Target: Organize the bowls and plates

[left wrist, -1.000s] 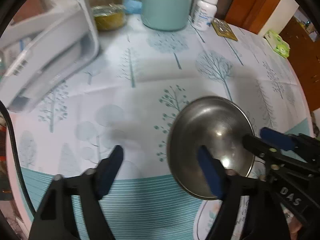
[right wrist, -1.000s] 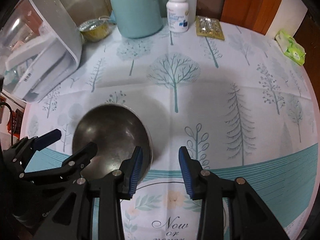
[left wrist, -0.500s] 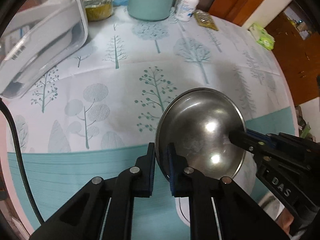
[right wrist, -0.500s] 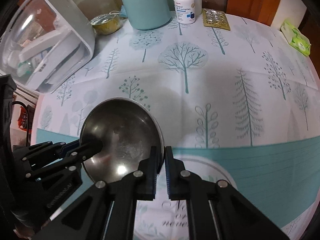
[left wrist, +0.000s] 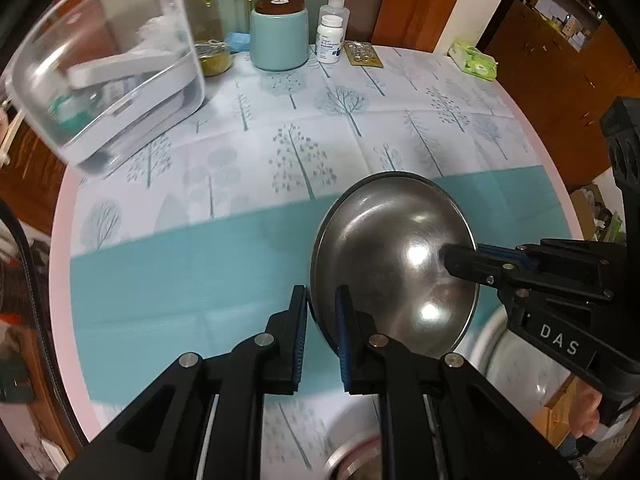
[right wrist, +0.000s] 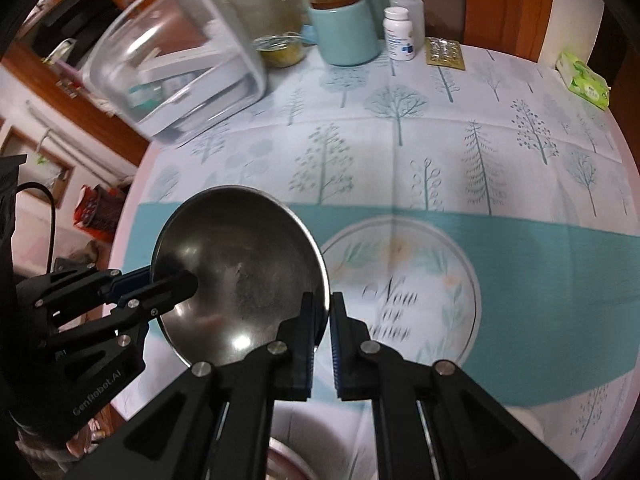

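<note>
A shiny steel bowl [left wrist: 394, 256] hangs above the round table, held by both grippers. My left gripper [left wrist: 321, 312] is shut on the bowl's near-left rim. My right gripper [right wrist: 322, 312] is shut on the opposite rim of the same bowl [right wrist: 240, 276]. In the left wrist view the right gripper [left wrist: 460, 260] reaches in from the right edge. In the right wrist view the left gripper [right wrist: 168, 284] comes in from the left. A white plate [right wrist: 404, 292] with printed lettering and flowers lies on the teal band of the cloth. Another white dish [left wrist: 516, 360] shows below the bowl at lower right.
A clear lidded storage box [left wrist: 112, 92] stands at the back left. A teal jar [left wrist: 279, 34], a white pill bottle [left wrist: 329, 39], a squeeze bottle [left wrist: 335, 6], a blister pack [left wrist: 364, 54] and a green tissue pack [left wrist: 474, 60] line the far edge. A pink-rimmed dish [left wrist: 352, 460] sits at the bottom.
Both grippers closed onto the bowl's rim and lifted it off the tablecloth. The bowl has come toward the near edge, over the teal band, and the white plate now lies uncovered.
</note>
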Demonstrator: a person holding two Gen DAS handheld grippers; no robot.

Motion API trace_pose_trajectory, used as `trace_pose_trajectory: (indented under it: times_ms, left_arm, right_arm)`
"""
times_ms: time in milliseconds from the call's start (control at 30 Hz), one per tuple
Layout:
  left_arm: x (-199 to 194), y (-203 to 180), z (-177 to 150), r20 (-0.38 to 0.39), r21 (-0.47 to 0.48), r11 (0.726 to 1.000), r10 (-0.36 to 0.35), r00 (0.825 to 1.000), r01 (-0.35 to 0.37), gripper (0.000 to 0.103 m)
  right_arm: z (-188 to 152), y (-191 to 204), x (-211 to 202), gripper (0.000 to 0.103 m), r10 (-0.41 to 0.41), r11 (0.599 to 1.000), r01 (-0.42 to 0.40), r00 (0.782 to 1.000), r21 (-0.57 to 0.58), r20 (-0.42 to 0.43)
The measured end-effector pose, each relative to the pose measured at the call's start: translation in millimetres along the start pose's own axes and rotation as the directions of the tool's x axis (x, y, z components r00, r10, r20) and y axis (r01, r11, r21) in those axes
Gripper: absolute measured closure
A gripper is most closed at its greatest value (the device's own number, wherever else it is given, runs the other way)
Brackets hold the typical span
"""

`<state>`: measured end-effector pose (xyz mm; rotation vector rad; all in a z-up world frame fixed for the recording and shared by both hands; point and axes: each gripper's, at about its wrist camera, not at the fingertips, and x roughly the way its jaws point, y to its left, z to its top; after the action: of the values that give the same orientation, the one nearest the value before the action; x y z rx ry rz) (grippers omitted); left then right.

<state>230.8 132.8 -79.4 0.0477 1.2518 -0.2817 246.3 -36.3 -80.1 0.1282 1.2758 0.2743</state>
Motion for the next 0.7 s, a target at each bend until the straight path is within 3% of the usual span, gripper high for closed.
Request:
trace_pose_trajectory:
  times_ms: [267,533,700]
  left_arm:
    - [-33.5,-7.8,-91.5,-0.028,-0.063,0.998,-0.011,1.000,0.009,0.089]
    - [-22.6,-24.0,-167.9,-0.078,-0.108,0.994,-0.016,0.997,0.008,0.086]
    - [-8.4,-28.1,-197.0,-0.098,-0.135,0.991,-0.012,0.995,-0.001,0.086]
  right_arm:
    - [-73.6,24.2,-30.2,0.095,0.066,0.993,-0.070,0.997,-0.100,-0.039]
    - [-142.2,35.0,-23.2,0.095,0.063,0.981,-0.084,0.991,-0.176,-0.119]
    - [-173.6,32.4,-9.8,0.094,0.061,0.980,-0.092,0.983,-0.177,-0.173]
